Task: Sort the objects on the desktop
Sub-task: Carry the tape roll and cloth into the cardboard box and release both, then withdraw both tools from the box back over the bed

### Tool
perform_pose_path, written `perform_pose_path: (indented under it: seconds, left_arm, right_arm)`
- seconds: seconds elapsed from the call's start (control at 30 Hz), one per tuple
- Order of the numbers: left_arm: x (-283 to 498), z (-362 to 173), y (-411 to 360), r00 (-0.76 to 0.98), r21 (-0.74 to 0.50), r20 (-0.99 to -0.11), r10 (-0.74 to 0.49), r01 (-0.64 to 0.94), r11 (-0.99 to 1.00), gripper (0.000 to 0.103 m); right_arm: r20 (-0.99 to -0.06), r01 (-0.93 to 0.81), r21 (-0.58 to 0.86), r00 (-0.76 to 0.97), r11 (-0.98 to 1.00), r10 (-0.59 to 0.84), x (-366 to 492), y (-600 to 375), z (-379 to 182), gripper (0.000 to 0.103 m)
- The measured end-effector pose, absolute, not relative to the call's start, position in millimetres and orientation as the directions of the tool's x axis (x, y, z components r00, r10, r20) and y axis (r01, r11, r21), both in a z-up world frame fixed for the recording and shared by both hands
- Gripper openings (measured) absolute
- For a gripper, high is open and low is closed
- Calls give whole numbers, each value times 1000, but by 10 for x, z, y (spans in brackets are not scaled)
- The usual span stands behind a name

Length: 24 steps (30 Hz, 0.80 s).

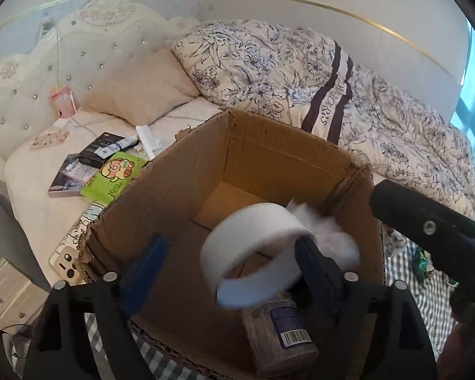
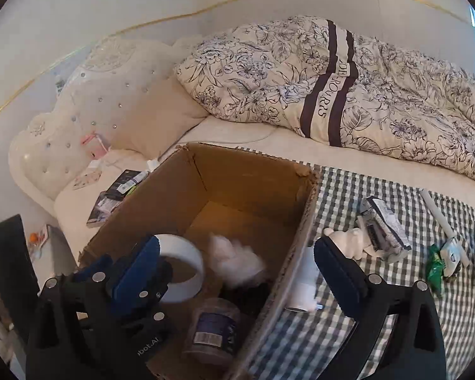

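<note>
The left gripper (image 1: 228, 262) hangs over the open box (image 1: 269, 155), its jaws spread wide; the white tape roll (image 1: 253, 253) sits between them, its rim against the right finger, blurred, and whether it is held or loose I cannot tell; in the box lie a clear jar (image 1: 278, 332) with a barcode label and a white fluffy wad (image 1: 329, 240); the right gripper (image 2: 237, 266) is spread too, straddling the box's right wall, pinching nothing; on the checked cloth (image 2: 395, 300) beside the box lie a white figurine (image 2: 348, 240), a grey packet (image 2: 383, 224), a white stick (image 2: 440, 218) and a green wrapper (image 2: 435, 266); books (image 1: 110, 171) lie on the bed (image 1: 41, 190) left of the box.
</note>
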<state>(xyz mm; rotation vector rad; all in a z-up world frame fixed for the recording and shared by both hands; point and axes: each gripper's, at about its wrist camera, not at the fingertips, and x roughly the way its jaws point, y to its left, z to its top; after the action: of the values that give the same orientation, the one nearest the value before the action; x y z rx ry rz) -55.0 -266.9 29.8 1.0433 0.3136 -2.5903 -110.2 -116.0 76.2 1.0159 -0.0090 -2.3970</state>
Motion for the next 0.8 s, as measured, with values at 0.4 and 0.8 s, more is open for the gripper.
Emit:
perform_pose_path:
  seconds: [0.4, 0.8]
  left_arm:
    - [-331, 515, -2070, -722, -59, -666, -188, 302, -952, 101]
    - [-165, 391, -702, -757, -64, -648, -85, 166, -984, 103]
  right_arm:
    - [-654, 297, 262, -645, -918, -395, -883, -15, 778, 99]
    - [-626, -2, 138, -775, -990, -86, -237, 1776, 681, 99]
